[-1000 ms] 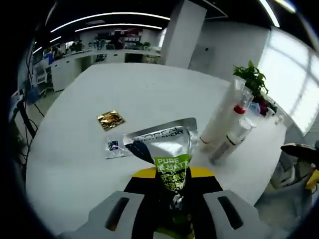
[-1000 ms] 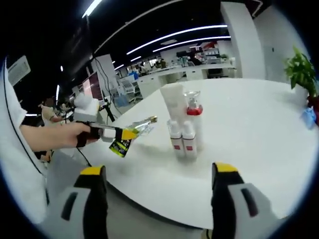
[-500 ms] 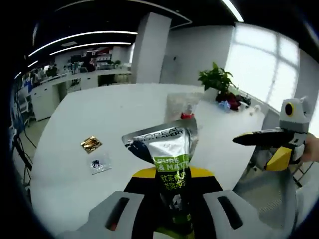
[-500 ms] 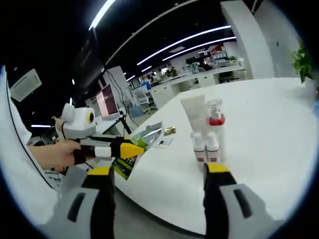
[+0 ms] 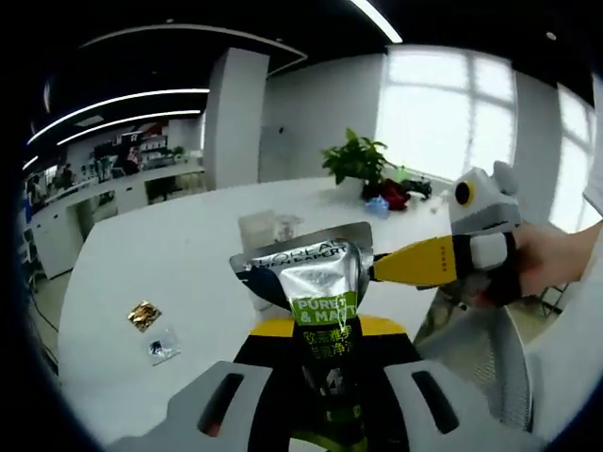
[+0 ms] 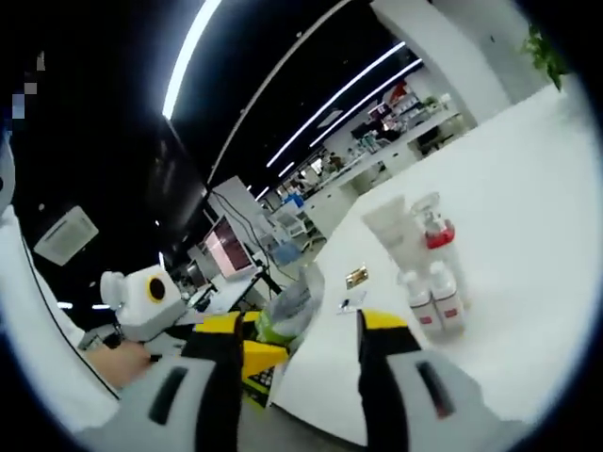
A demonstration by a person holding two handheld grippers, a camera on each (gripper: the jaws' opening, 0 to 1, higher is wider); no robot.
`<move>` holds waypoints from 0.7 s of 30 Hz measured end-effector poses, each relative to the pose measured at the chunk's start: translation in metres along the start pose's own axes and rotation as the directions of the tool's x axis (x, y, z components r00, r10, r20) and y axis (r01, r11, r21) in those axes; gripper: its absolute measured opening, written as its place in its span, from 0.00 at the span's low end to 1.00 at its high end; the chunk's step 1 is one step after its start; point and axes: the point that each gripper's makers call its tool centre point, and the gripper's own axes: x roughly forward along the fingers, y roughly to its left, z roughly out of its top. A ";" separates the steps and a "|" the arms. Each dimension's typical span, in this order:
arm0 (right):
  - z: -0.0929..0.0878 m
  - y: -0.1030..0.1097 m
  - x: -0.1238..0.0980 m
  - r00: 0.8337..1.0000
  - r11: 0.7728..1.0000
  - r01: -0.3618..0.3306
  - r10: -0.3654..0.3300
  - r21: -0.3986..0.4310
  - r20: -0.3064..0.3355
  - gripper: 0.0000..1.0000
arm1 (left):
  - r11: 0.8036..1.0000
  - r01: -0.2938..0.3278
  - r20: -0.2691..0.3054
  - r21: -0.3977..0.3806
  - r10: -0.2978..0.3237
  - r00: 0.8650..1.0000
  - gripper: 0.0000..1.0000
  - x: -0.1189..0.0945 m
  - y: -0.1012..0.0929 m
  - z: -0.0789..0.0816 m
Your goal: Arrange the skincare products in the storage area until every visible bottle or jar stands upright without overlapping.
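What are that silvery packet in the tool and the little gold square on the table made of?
The silvery packet, clamped in the left tool, looks like a foil-laminate sachet: a shiny, creased metallic surface with a printed green label. The gold square on the white table seems to be glossy foil too, going by its bright reflections, though it is too small to be sure.

Silver foil sachet with green label [image 5: 316, 282] is pinched in my left hand-held gripper [image 5: 323, 372], off the table. White tube [image 6: 390, 226], clear red-collared pump bottle [image 6: 435, 234] and two small white red-labelled bottles [image 6: 431, 299] stand upright, clustered, on the white table [image 6: 528, 245].
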 end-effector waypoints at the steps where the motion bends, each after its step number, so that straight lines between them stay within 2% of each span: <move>1: 0.001 0.001 0.002 1.000 1.000 -0.009 0.009 0.029 0.018 0.48 | 1.000 0.007 0.000 0.005 -0.007 1.000 0.18 -0.001 -0.004 0.000; 5: 0.004 -0.001 0.004 0.997 0.990 -0.013 0.003 0.142 0.073 0.43 | 1.000 0.021 0.002 0.003 -0.021 1.000 0.18 -0.002 -0.009 0.000; 9: 0.001 -0.001 0.003 0.997 0.985 -0.023 0.010 0.174 0.075 0.23 | 1.000 0.015 -0.001 -0.006 -0.015 1.000 0.19 -0.005 -0.009 -0.002; 14: 0.000 0.001 0.005 0.997 0.982 -0.030 0.015 0.188 0.076 0.14 | 1.000 0.019 -0.009 -0.008 -0.019 1.000 0.19 -0.004 -0.009 -0.004; 16: 0.003 0.004 0.004 0.995 0.976 -0.045 0.025 0.211 0.098 0.11 | 1.000 0.021 -0.005 -0.012 -0.021 1.000 0.20 -0.004 -0.009 -0.003; 17: 0.006 0.006 0.003 0.993 0.975 -0.064 0.040 0.214 0.112 0.06 | 1.000 0.023 -0.003 -0.015 -0.023 1.000 0.21 -0.004 -0.010 -0.003; 18: 0.007 0.008 -0.003 0.991 0.974 -0.079 0.054 0.210 0.121 0.05 | 0.998 0.056 -0.008 -0.011 -0.056 0.998 0.28 -0.002 -0.015 -0.002; 21: 0.008 0.006 -0.007 0.990 0.974 -0.084 0.058 0.208 0.128 0.01 | 0.995 0.094 -0.013 -0.032 -0.094 0.995 0.40 0.000 -0.022 -0.002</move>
